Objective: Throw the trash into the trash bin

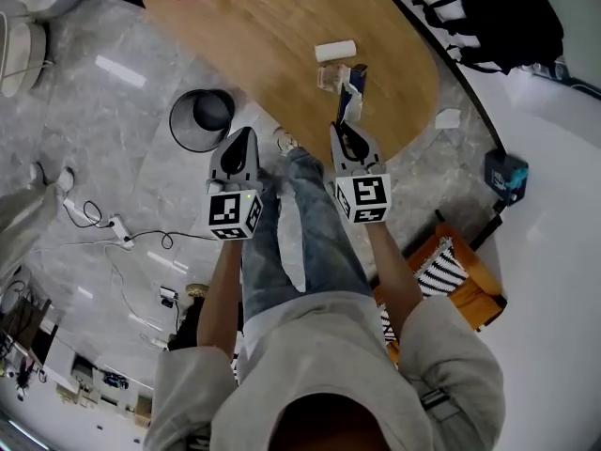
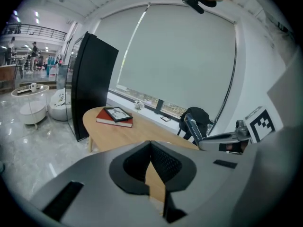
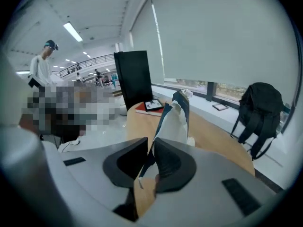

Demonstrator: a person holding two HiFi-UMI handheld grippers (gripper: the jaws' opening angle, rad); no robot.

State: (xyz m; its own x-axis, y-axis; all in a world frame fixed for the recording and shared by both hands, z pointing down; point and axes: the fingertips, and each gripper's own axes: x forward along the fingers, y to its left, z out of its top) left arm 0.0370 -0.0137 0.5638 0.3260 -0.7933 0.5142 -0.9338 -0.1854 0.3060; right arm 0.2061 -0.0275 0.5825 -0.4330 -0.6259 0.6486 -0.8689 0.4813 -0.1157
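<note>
Above the wooden table (image 1: 272, 36) edge, held up in the right gripper (image 3: 150, 144): a blue-and-white wrapper (image 3: 174, 119), jaws pinched shut on its lower end, plain only in the right gripper view. Beside it, left gripper (image 2: 150, 148), tips together on nothing. Down on the grey floor, seen from the head view alone: black trash bin (image 1: 202, 120), left of the left gripper's tip, apart from the wrapper.

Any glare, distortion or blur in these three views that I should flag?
Head view: strong fisheye bends the edge of the oval wooden table; bright streaks of glare lie on the polished grey floor. Left gripper view: dark vignetted corners, the pale roller blind evenly bright. Right gripper view: a mosaic patch masks the left; the blue-and-white wrapper between the jaws is fairly sharp.
</note>
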